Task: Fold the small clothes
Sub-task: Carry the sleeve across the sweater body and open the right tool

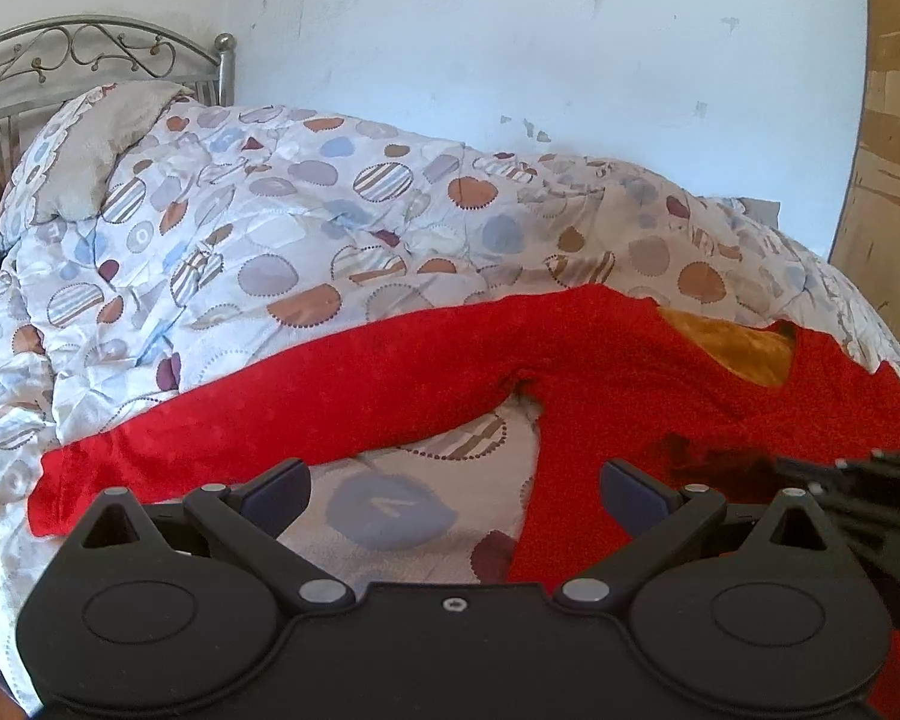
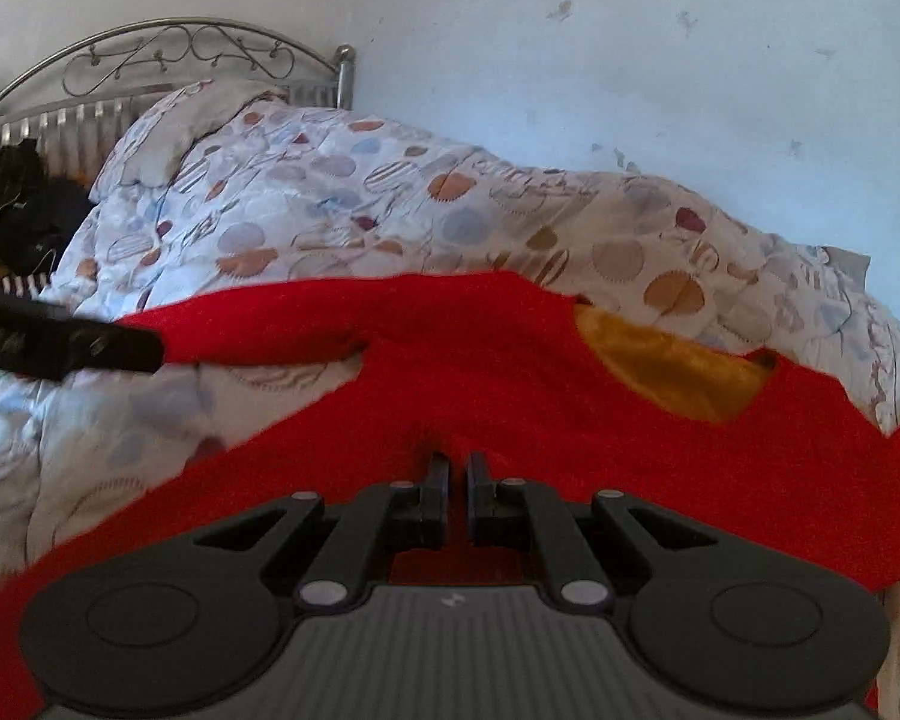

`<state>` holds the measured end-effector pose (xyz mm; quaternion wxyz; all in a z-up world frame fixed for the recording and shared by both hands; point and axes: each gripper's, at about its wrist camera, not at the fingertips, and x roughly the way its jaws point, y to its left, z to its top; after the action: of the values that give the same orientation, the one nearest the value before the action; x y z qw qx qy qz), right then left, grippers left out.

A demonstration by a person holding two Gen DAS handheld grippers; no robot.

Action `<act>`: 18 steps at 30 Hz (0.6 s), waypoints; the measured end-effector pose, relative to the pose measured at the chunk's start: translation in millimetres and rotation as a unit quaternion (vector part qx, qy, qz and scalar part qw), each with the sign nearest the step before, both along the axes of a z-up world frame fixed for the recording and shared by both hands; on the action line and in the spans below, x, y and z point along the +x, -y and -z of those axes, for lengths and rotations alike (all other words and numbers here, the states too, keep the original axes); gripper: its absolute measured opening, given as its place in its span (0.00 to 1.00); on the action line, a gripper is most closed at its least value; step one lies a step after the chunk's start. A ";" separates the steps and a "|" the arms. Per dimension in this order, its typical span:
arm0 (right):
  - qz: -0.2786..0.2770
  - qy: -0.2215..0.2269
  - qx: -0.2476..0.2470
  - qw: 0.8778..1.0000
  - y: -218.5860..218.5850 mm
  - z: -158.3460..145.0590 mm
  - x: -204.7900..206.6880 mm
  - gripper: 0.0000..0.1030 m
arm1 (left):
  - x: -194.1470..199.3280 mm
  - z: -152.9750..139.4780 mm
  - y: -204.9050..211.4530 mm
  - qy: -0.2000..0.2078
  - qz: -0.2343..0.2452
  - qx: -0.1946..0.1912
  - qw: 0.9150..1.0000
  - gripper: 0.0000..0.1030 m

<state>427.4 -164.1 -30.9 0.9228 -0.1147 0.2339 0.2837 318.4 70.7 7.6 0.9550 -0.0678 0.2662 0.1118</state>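
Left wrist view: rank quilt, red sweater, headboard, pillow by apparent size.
1. quilt, fills most of the bed
2. red sweater
3. headboard and pillow: look alike, both far off and partly hidden, so no ranking.

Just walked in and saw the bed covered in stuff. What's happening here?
A person is working with two handheld grippers on a red long-sleeved top spread flat on a patterned quilt. No fold is made yet; one sleeve lies stretched out sideways. The left gripper is open above the quilt under that sleeve, holding nothing. The right gripper is shut over the top's body; whether it pinches cloth is unclear.
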 end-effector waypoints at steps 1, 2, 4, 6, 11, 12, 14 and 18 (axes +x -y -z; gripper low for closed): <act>-0.002 -0.005 0.005 1.000 3.4 1.1 -1.6 0.10 | 1.4 1.1 1.4 0.001 0.001 -0.001 1.000 0.99; -0.005 -0.011 0.010 1.000 7.8 0.0 -3.7 0.19 | 3.5 2.0 2.9 0.002 0.003 -0.003 1.000 0.99; -0.006 -0.013 0.018 1.000 19.1 -2.7 -9.5 0.43 | 8.7 3.5 7.2 0.003 0.008 -0.007 1.000 0.99; -0.003 -0.006 0.026 1.000 29.5 -4.3 -14.0 0.55 | 14.4 5.3 13.2 0.002 0.015 -0.009 1.000 0.99; 0.051 0.013 0.043 0.998 70.7 -11.4 -21.4 0.82 | 35.4 12.6 33.2 0.004 0.042 -0.009 0.999 0.99; 0.066 0.017 0.044 0.997 79.9 -12.0 -21.5 0.84 | 41.9 15.2 38.9 0.002 0.049 -0.008 0.999 0.99; 0.103 0.029 0.042 0.993 101.8 -13.8 -19.4 0.89 | 52.0 20.3 49.2 0.005 0.063 -0.007 0.998 0.99; 0.190 0.039 0.018 0.981 141.9 -10.1 -3.1 0.91 | 74.4 39.3 70.7 0.003 0.079 0.003 0.997 0.99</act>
<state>424.3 -306.0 -20.8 0.9703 -0.0625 0.2101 0.1025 392.8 0.0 -31.7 0.9618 -0.0445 0.2675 0.0369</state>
